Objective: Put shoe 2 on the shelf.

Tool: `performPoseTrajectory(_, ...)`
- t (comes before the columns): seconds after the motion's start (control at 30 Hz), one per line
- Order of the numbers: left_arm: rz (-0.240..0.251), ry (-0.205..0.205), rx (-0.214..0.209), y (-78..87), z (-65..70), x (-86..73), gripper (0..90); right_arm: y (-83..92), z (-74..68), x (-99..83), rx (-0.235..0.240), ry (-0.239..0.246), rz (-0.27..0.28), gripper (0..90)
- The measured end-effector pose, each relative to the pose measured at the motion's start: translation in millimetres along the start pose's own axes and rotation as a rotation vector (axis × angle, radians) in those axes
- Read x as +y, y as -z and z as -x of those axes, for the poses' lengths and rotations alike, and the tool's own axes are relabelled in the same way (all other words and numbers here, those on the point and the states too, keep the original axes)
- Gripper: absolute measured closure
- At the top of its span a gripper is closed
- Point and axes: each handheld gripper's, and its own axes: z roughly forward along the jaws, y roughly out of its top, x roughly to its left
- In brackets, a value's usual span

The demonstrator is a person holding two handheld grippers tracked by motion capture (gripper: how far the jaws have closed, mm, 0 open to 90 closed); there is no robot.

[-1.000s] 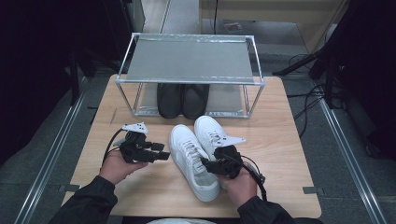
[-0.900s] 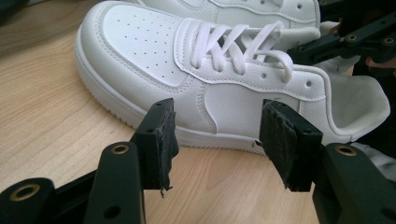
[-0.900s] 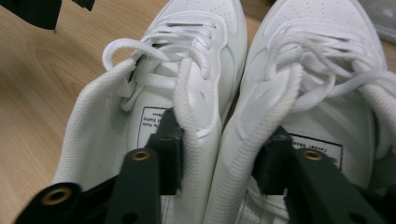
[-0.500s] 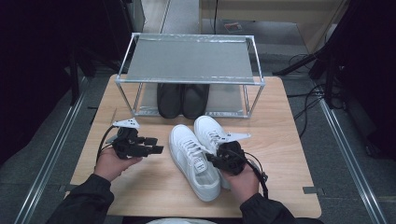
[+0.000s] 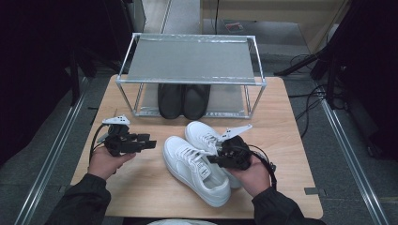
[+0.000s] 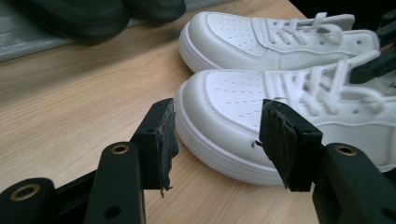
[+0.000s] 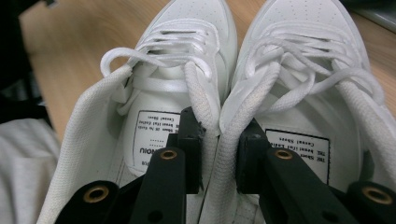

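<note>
- Fingers of our right gripper [image 7: 218,154] have just been closing; now clamped on the two touching inner collars of the white sneakers [image 5: 199,161], one jaw inside each shoe.
- Sneakers sit side by side mid-table [image 5: 141,187], in front of the rack [image 5: 190,61] w/ black shoes [image 5: 183,101] underneath.
- Left gripper [image 6: 217,140] fingers apart, nothing between, just beside the near sneaker's toe.

Lab/test bay, not a home: wooden tabletop [image 5: 141,187] on grey floor w/ metal floor rails [image 5: 51,145], loose cables [image 5: 309,101], dark surrounds, bare metal-frame shelf [image 5: 190,61].
</note>
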Motion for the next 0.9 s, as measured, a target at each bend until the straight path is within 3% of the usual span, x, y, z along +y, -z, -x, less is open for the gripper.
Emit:
performPoseTrajectory(0.17, 0.015, 0.028, 0.036, 13.2, -10.1, -5.2, 46.2, 6.1, 10.6, 12.8, 0.104, 0.047, 0.020, 78.0)
performPoseTrajectory(0.27, 0.041, 0.045, 0.110, 21.6, -19.0, -10.1, 47.5, 6.0, 17.1, 27.8, 0.147, 0.094, 0.006, 78.0)
performPoseTrajectory(0.33, 0.073, 0.092, 0.111, 27.4, -26.5, -11.8, 47.7, 6.2, 18.9, 40.5, 0.163, 0.129, -0.011, 78.0)
performPoseTrajectory(0.4, 0.091, 0.110, 0.118, 31.6, -30.5, -13.6, 47.7, 7.7, 18.7, 53.5, 0.178, 0.156, -0.019, 78.0)
performPoseTrajectory(0.67, 0.101, 0.149, 0.149, 42.1, -38.4, -21.4, 47.5, 26.0, 13.1, 112.8, 0.265, 0.240, 0.022, 78.0)
performPoseTrajectory(0.9, 0.096, 0.140, 0.153, 41.9, -36.4, -23.2, 47.5, 52.6, 1.4, 169.6, 0.305, 0.266, 0.094, 78.2)
